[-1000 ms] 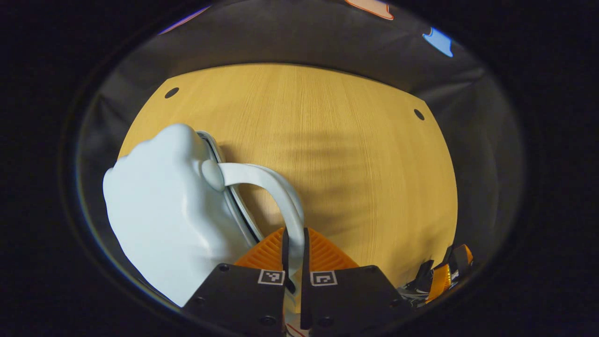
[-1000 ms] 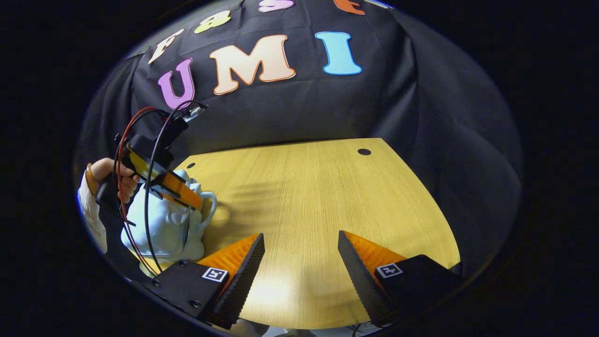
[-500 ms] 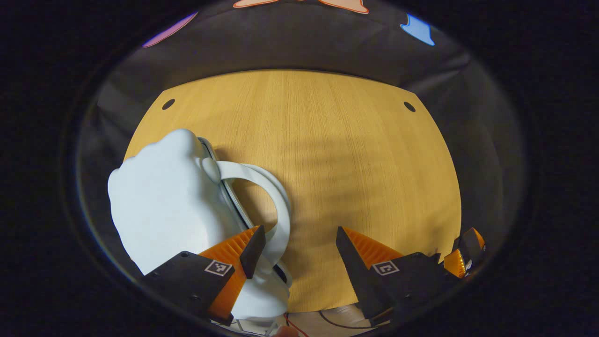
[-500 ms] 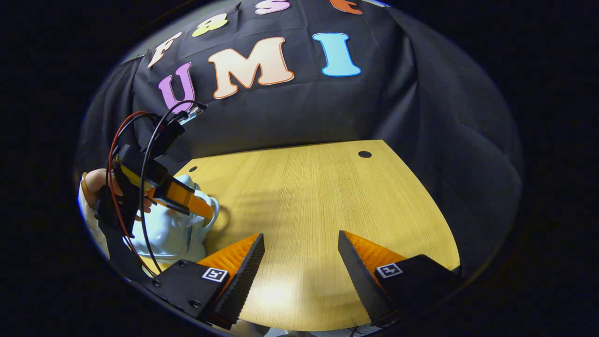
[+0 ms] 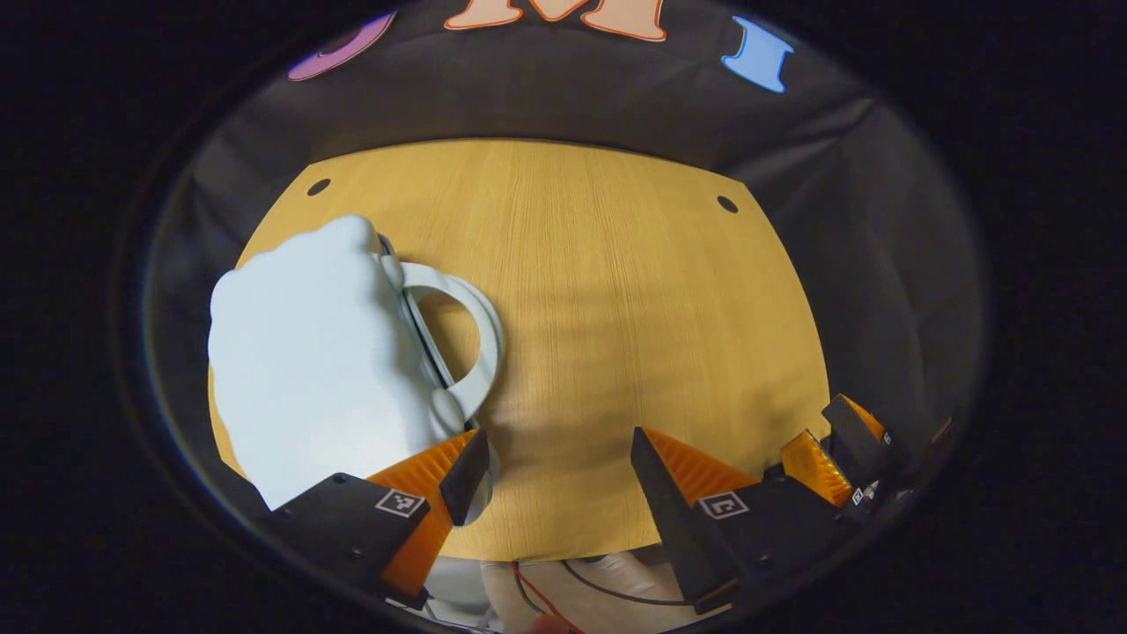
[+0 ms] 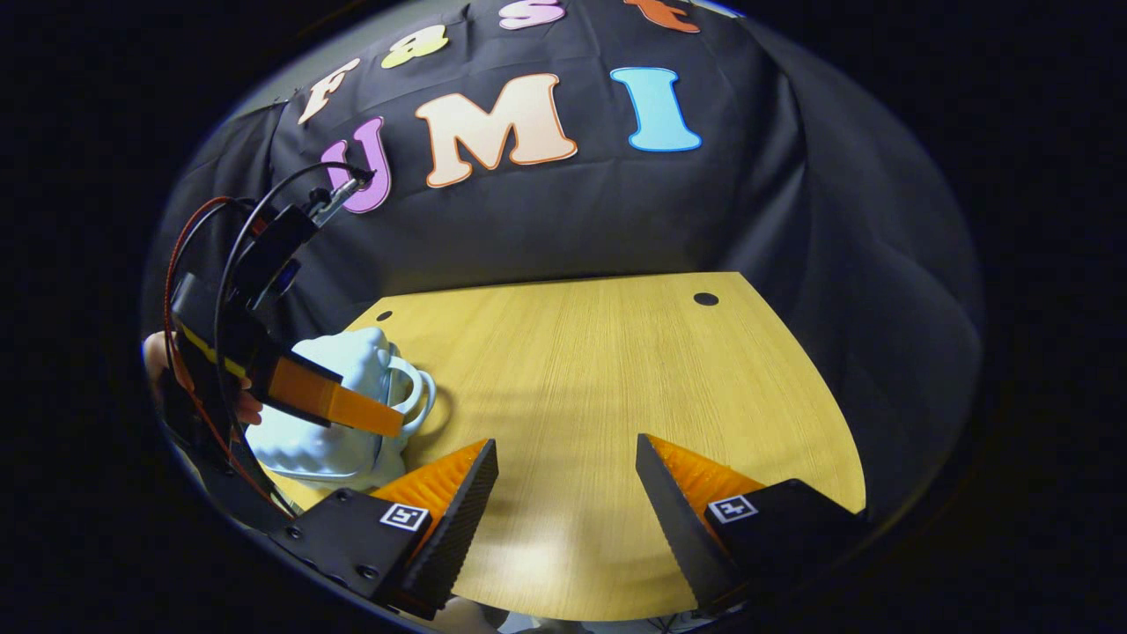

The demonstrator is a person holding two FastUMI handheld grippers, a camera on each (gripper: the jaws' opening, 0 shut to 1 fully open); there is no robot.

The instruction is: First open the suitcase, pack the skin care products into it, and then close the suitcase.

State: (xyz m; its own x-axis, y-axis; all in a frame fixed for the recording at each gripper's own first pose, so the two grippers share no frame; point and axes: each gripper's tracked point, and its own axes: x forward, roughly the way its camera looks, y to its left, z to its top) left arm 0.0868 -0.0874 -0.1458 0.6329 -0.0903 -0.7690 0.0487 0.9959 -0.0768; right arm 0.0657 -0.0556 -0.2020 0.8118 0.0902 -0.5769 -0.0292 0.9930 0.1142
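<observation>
Now both grippers, left (image 5: 550,449) and right (image 6: 566,462), wide and empty beside the seemingly closed pale suitcase (image 5: 317,352).

Left gripper (image 5: 555,458) and right gripper (image 6: 563,467) hover, jaws spread wide.

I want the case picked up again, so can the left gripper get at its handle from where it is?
Probably yes: the left gripper is open, the handle arches just ahead, nothing between them.
</observation>
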